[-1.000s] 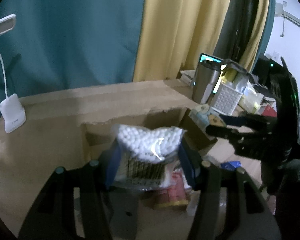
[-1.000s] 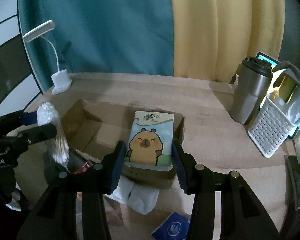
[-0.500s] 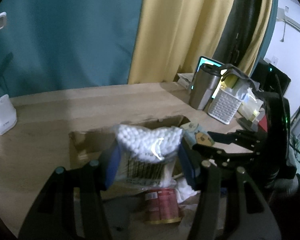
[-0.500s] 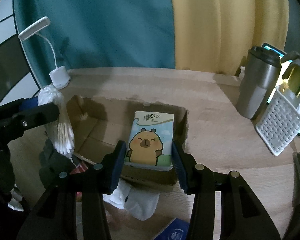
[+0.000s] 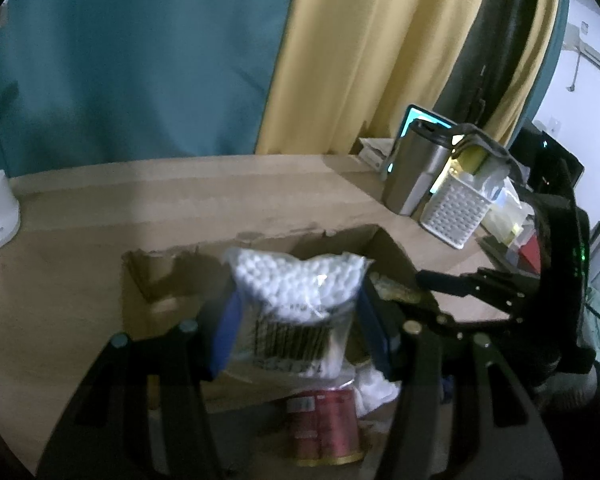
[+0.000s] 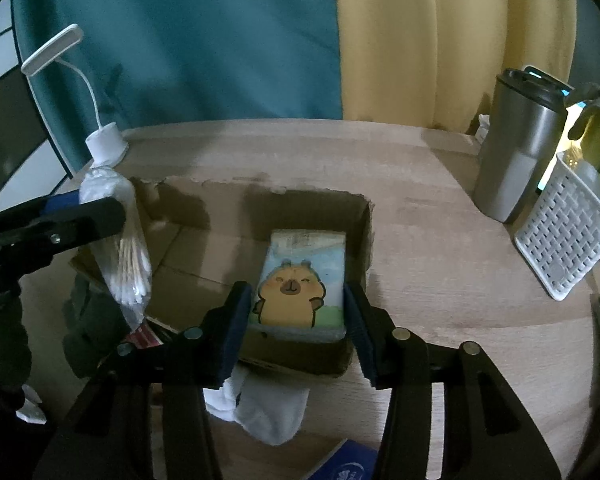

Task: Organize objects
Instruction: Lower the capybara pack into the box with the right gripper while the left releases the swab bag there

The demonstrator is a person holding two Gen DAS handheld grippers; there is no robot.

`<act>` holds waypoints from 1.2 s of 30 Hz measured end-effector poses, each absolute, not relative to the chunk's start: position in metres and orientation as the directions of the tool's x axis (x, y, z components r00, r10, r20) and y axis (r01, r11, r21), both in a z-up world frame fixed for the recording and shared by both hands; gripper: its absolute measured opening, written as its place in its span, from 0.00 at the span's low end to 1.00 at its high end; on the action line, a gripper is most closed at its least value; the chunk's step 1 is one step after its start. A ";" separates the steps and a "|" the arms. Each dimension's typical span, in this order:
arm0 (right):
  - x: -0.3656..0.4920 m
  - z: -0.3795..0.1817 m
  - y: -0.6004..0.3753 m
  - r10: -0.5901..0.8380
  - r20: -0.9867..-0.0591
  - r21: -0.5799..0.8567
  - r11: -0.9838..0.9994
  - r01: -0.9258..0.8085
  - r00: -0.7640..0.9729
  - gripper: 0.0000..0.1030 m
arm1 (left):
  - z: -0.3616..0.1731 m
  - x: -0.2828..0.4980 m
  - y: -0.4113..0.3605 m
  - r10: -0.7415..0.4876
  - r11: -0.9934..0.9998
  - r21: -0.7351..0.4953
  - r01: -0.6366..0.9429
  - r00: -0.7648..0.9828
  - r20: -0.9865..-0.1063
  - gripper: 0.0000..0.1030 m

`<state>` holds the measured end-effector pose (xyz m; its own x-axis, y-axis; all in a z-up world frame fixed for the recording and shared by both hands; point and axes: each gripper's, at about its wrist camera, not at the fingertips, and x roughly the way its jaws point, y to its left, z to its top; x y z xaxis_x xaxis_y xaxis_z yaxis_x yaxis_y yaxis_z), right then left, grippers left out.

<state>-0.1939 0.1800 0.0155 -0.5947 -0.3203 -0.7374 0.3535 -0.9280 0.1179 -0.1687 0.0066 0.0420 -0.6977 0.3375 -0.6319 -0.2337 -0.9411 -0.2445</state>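
Note:
My left gripper [image 5: 296, 320] is shut on a clear bag of cotton swabs [image 5: 296, 304] and holds it above the near left side of an open cardboard box [image 5: 148, 280]. The bag also shows in the right wrist view [image 6: 124, 256], hanging from the left fingers. My right gripper [image 6: 296, 320] stands open around a tissue pack with a cartoon capybara [image 6: 300, 284], which lies inside the box [image 6: 364, 216] at its right end. The fingers flank the pack with small gaps.
A white desk lamp [image 6: 104, 140] stands at the back left. A steel tumbler [image 6: 520, 144] and a white perforated basket [image 6: 564, 236] stand at the right. White socks [image 6: 268, 408], a red can [image 5: 324, 428] and a blue booklet [image 6: 348, 468] lie in front of the box.
The tissue pack has gone from held upright above the box to lying inside it, and the right fingers have parted. The left gripper with the swab bag has moved nearer over the box.

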 end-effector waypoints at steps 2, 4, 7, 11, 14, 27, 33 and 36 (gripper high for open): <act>-0.193 0.016 0.180 -0.334 -0.735 0.128 -0.923 0.362 -0.591 0.67 | 0.042 -0.171 0.009 0.338 -0.941 -0.248 -0.232 -0.697 -0.632 0.54; -0.189 0.019 0.179 -0.325 -0.729 0.108 -0.924 0.367 -0.603 0.71 | 0.043 -0.172 0.009 0.340 -0.940 -0.250 -0.232 -0.697 -0.632 0.54; -0.184 0.025 0.181 -0.313 -0.714 0.089 -0.928 0.361 -0.626 0.71 | 0.044 -0.173 0.010 0.343 -0.939 -0.258 -0.229 -0.695 -0.632 0.54; -0.181 0.032 0.191 -0.312 -0.698 0.092 -0.932 0.351 -0.645 0.71 | 0.043 -0.176 0.017 0.341 -0.939 -0.258 -0.227 -0.692 -0.636 0.54; -0.182 0.032 0.200 -0.308 -0.693 0.101 -0.937 0.335 -0.651 0.71 | 0.041 -0.180 0.023 0.341 -0.939 -0.264 -0.218 -0.682 -0.647 0.54; -0.188 0.018 0.235 -0.302 -0.700 0.137 -0.946 0.293 -0.647 0.71 | 0.019 -0.205 0.056 0.333 -0.942 -0.280 -0.186 -0.630 -0.702 0.54; -0.194 0.011 0.249 -0.306 -0.706 0.154 -0.946 0.284 -0.639 0.71 | 0.001 -0.217 0.067 0.309 -0.951 -0.263 -0.165 -0.585 -0.750 0.54; -0.195 0.009 0.256 -0.307 -0.706 0.162 -0.947 0.276 -0.638 0.71 | -0.006 -0.222 0.073 0.298 -0.954 -0.249 -0.164 -0.561 -0.772 0.54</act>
<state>-0.1951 0.2559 0.0092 -0.6384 -0.3067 -0.7060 0.2756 -0.9475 0.1624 -0.2221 0.0728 -0.0063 -0.5615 0.2981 -0.7719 -0.1639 -0.9544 -0.2494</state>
